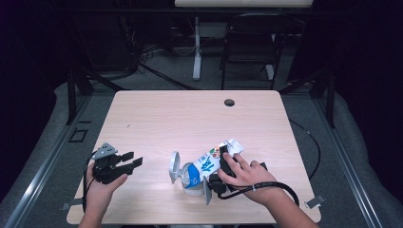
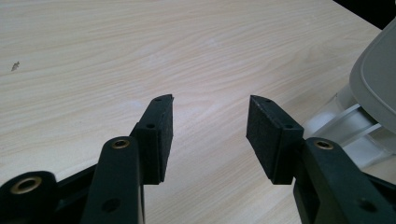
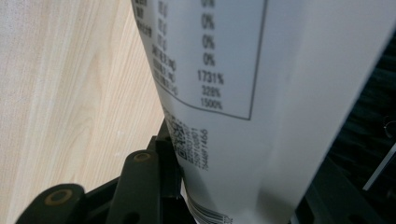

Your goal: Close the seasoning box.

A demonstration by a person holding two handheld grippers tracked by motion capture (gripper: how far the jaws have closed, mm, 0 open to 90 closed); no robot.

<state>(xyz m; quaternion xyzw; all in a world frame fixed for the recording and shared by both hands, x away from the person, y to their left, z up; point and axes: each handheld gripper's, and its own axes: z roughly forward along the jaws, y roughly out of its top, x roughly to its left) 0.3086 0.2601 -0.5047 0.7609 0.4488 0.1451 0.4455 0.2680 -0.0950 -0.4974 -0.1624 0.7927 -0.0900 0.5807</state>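
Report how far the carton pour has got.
Done: the right gripper has clamped the carton and tipped it over the white container. In hand: the tilt is held there; no liquid is visible. Left: whatever comes after the pour; the left gripper waits open above the table.

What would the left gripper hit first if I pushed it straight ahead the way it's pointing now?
Probably the grey-white stand under the carton. The open left gripper points along the table toward it, with bare wood between. In the left gripper view the stand sits off to one side, so it might slide past.
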